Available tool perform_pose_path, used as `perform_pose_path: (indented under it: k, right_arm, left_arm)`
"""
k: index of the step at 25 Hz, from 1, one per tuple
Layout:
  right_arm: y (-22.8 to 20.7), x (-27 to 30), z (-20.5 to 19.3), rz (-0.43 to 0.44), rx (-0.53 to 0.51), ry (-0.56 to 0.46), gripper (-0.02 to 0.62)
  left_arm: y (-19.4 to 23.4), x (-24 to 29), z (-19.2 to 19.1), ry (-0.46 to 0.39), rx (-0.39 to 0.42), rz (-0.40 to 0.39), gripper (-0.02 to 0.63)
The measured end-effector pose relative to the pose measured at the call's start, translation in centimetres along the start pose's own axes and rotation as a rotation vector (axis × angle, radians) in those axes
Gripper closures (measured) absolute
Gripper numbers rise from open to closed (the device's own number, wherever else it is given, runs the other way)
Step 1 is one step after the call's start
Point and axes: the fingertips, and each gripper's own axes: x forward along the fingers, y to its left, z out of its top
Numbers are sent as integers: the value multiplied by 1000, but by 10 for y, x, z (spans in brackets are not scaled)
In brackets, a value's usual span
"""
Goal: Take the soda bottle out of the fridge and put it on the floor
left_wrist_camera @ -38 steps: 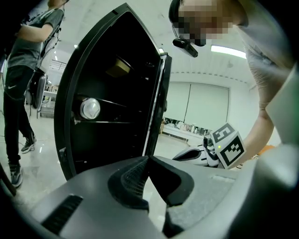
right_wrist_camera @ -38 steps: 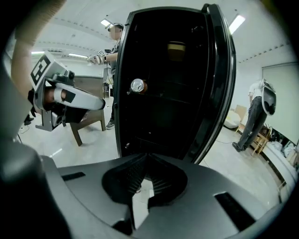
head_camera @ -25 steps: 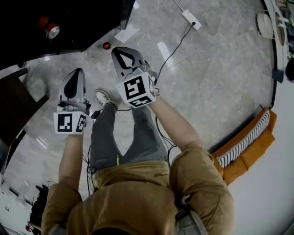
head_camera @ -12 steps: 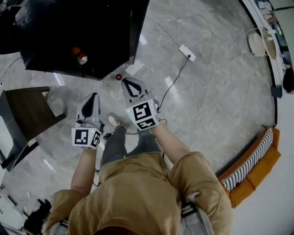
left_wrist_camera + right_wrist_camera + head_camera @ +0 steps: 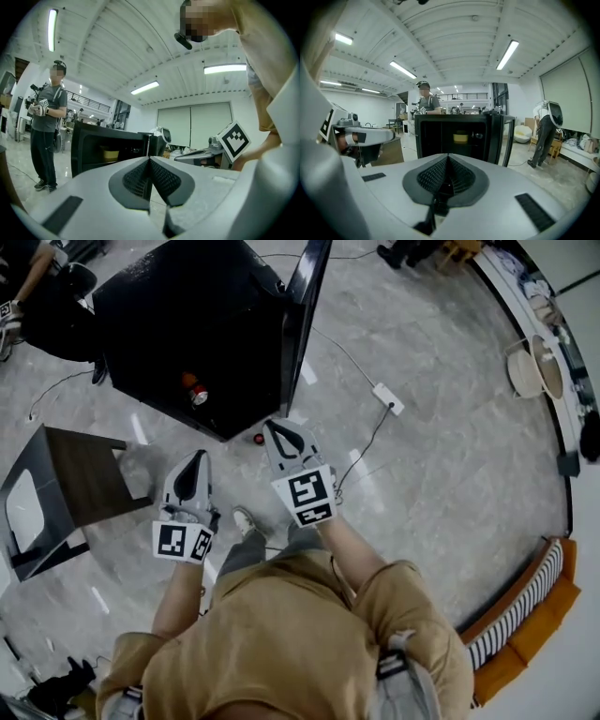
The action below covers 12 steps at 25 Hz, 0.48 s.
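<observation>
A black fridge (image 5: 178, 324) stands on the floor with its door (image 5: 307, 306) swung open. Inside it lies the soda bottle (image 5: 194, 392), orange-red with a pale cap; in the right gripper view a yellow thing (image 5: 460, 137) sits on a fridge shelf. My left gripper (image 5: 195, 459) and right gripper (image 5: 276, 427) both point at the fridge (image 5: 454, 133) from a short way in front of it. Both are shut and hold nothing, as the left gripper view (image 5: 150, 160) and the right gripper view (image 5: 448, 157) show. The fridge (image 5: 108, 147) lies ahead and to the left of the left gripper.
A small red thing (image 5: 259, 439) lies on the floor by the fridge's front corner. A dark stool (image 5: 66, 484) stands at the left. A power strip (image 5: 387, 397) with its cable lies to the right. People stand nearby (image 5: 47, 136), (image 5: 546, 133). An orange striped cushion (image 5: 525, 610) lies at the right.
The fridge has come further into view as the person nears it. Both grippers stay shut and side by side, now pointing at its open front.
</observation>
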Motion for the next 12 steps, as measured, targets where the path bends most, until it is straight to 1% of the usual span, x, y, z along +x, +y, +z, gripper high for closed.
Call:
perform_pose_path:
  k: [7,12]
  right_arm:
    - [-2,-37,68,1,-18,-114,594]
    - [0,-66,111,10,-1,-189,594]
  left_arm:
    - [3,-35,78,-138,45,51,604]
    - [8,-64,119,-225,65,98,604]
